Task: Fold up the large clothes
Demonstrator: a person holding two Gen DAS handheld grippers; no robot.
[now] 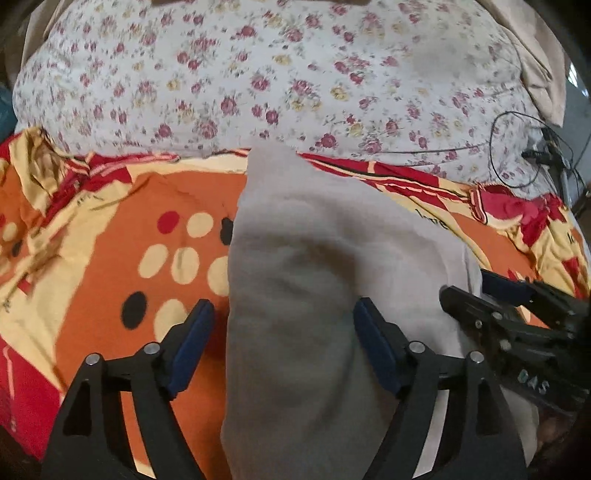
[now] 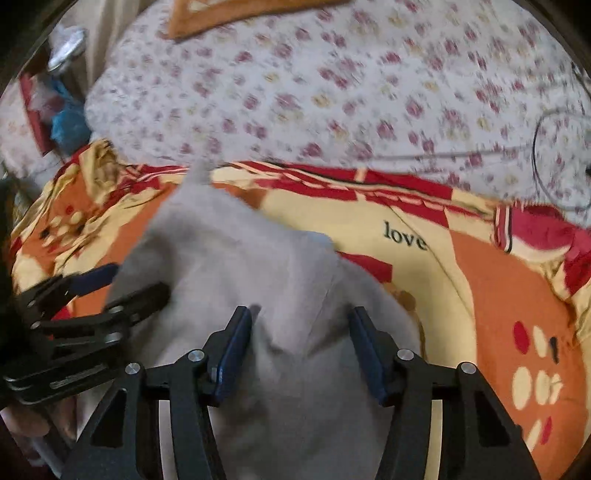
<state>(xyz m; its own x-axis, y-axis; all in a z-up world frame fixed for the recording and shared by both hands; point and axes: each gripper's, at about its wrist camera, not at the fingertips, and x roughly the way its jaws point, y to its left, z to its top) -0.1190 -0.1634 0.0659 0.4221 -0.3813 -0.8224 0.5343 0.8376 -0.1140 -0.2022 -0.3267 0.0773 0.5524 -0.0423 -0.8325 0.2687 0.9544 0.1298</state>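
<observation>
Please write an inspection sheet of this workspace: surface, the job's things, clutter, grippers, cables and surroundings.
Surface: a bed with an orange, red and cream patterned sheet, printed "love"; behind it a white flowered quilt.
Job's things: one grey garment lies lengthwise on the patterned sheet, with soft creases.
Clutter: an orange-edged cloth on the far quilt.
Grippers: left gripper is open, jaws astride the garment's edge, pads not pressing. Right gripper is open over the garment, cloth between the jaws but not pinched.
Cables: a thin black cable loops on the quilt at the right, leading to a small dark plug.
Surroundings: blue and red items beside the bed at the left, blurred.
</observation>
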